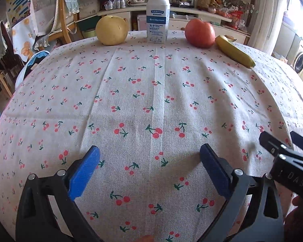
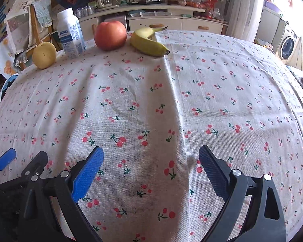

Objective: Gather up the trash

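Milk bottle [image 1: 158, 17] label: blue, print unreadable.

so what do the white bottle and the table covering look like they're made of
The white bottle looks like opaque matte plastic: squared moulded body, ribbed screw cap, and a blue printed label that could be paper or film. The tablecloth looks like woven cotton or linen-type fabric, matte, with a coarse visible weave, fold creases and a printed cherry pattern.
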`<state>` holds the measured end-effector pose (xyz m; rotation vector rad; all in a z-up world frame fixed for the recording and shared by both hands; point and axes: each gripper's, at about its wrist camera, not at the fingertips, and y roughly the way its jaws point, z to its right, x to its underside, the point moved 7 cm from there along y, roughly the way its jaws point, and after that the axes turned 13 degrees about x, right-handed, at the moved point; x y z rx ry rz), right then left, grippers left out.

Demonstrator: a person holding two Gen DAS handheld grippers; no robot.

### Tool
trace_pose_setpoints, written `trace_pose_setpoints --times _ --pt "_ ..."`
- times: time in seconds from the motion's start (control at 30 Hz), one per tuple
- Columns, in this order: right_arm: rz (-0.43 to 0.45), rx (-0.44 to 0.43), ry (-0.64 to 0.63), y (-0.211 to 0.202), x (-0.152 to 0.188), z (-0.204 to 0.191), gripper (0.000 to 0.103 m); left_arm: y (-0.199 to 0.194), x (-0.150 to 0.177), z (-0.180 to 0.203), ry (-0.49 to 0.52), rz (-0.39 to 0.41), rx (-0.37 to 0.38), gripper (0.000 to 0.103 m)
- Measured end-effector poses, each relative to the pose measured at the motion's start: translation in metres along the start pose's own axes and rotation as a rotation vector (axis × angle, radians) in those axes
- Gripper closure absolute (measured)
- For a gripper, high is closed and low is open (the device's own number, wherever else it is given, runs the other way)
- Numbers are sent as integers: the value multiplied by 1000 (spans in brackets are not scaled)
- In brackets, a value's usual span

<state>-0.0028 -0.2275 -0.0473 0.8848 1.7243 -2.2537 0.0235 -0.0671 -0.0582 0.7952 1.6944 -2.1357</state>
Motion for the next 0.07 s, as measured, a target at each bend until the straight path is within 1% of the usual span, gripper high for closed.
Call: trace_pose_setpoints --times 0.03,0.07 --pt "4 11 -20 2 2 -4 8 0 1 0 0 1 -5 4" --pt "26 30 -31 2 2 -5 8 0 1 0 -4 1 -1 4"
